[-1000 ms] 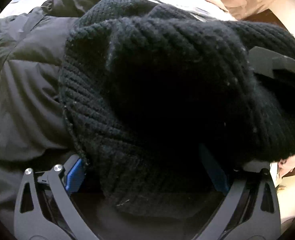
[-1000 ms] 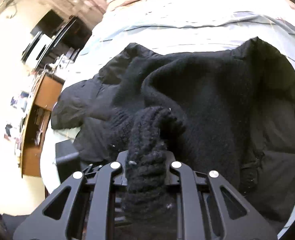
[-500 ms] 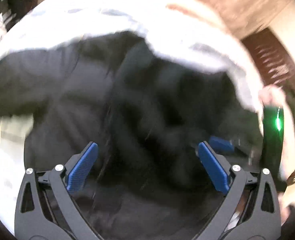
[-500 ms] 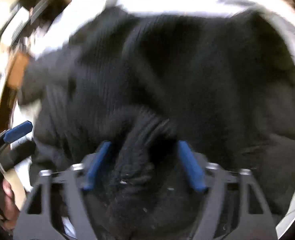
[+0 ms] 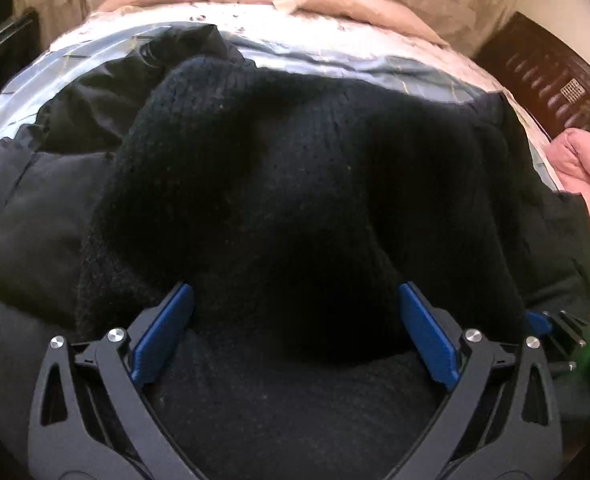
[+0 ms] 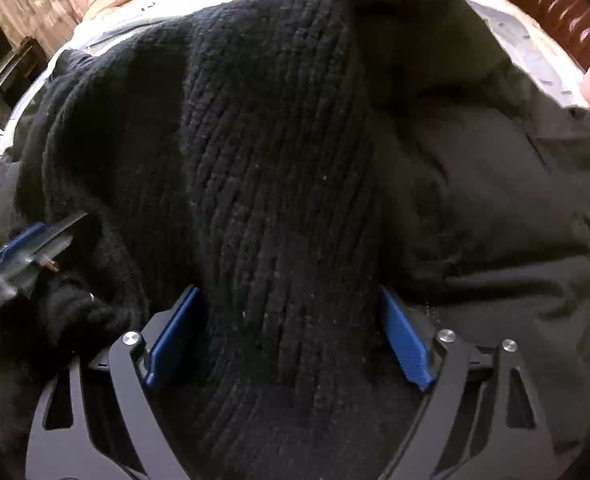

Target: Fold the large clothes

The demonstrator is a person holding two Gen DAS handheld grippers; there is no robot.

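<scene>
Fingers on both our grippers have let go. Our left gripper and right gripper now gape wide, holding nothing. The black chunky knitted sweater lies on a black puffy jacket, waiting for folding.

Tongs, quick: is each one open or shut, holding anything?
Left tongs: open, holding nothing, over the black sweater.
Right tongs: open, holding nothing.

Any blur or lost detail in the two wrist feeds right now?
Left wrist: sharp, but the black knit sweater is underexposed, its stitches lost in shadow at centre; a green glow smears the right edge. Right wrist: ribbing crisp; only the left gripper at the frame edge is blurred.
</scene>
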